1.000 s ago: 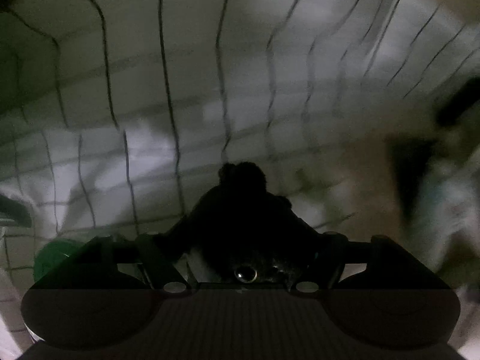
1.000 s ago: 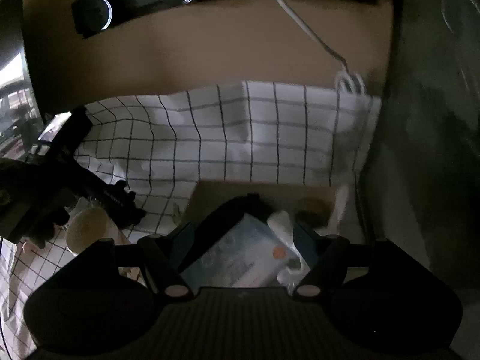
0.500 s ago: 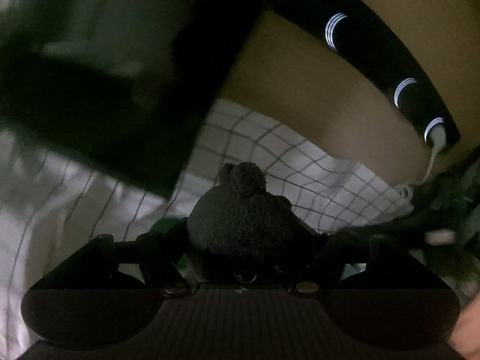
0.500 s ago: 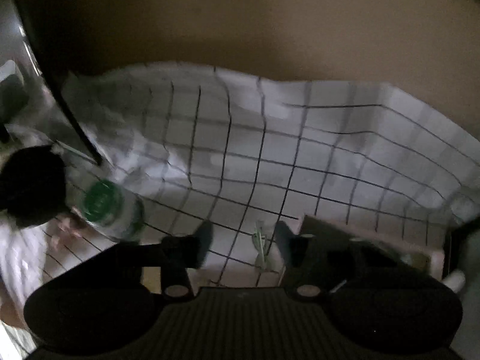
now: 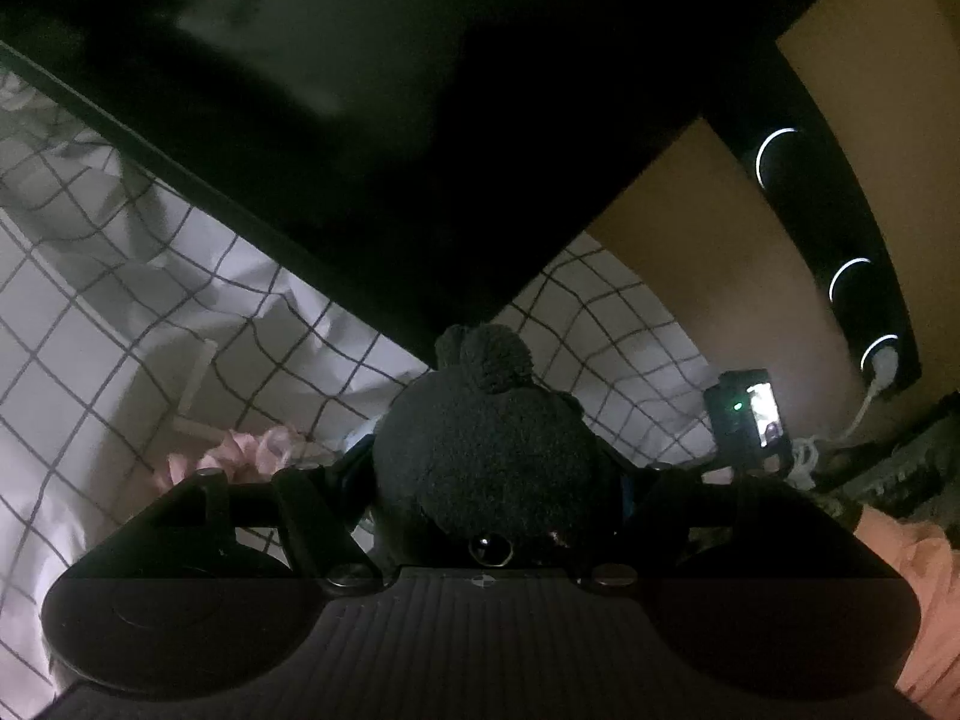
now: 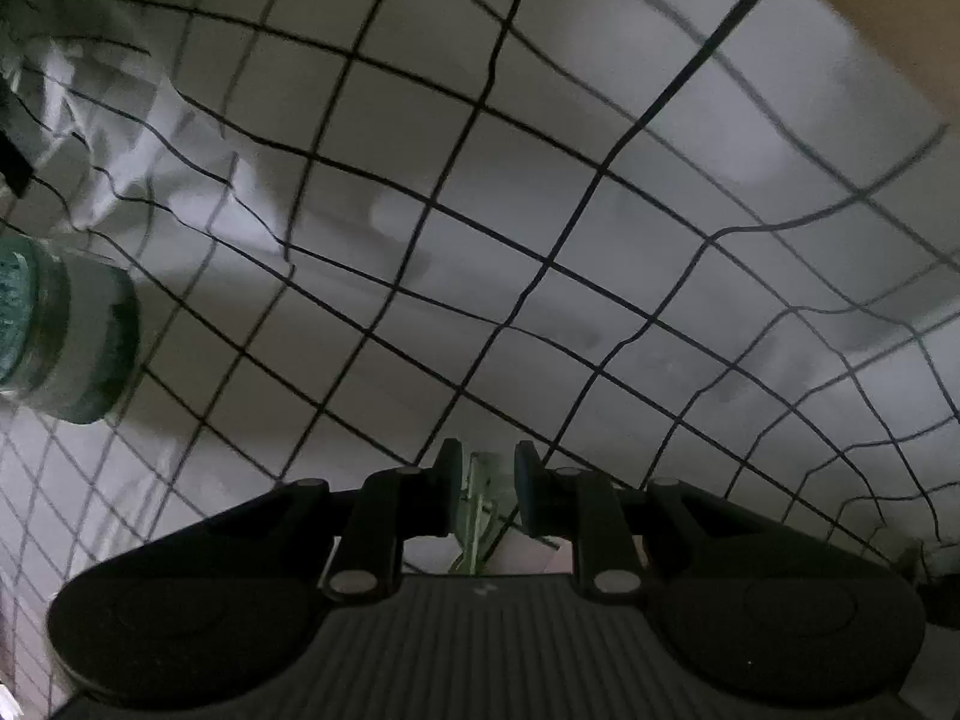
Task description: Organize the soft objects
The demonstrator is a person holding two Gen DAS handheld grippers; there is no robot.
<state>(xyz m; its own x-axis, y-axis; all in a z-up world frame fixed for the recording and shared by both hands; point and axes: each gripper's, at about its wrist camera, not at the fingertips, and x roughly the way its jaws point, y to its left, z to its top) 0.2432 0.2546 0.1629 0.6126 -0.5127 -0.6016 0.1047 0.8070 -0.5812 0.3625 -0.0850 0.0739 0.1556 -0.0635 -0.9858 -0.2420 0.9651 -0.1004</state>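
Two grippers: left gripper (image 5: pixel 486 480) jaws clamp black plush toy (image 5: pixel 480 450); right gripper (image 6: pixel 487 489) jaws closing around pale green clip (image 6: pixel 480 510); no legible writing.

Black plush toy (image 5: pixel 486 450): lower part hidden behind gripper body, face not readable. Left gripper (image 5: pixel 489 480) fingers mostly covered by plush. Pink fabric (image 5: pixel 240 450): partly hidden, kind unclear. Dark slab (image 5: pixel 360 120) overhead: blurred, cut by top edge. Small lit screen (image 5: pixel 762 414): too small to read. Green-capped bottle (image 6: pixel 60 336): cut by left edge. Pale green item (image 6: pixel 480 504) between closing right gripper (image 6: pixel 487 492) jaws: unidentifiable, contact unclear.
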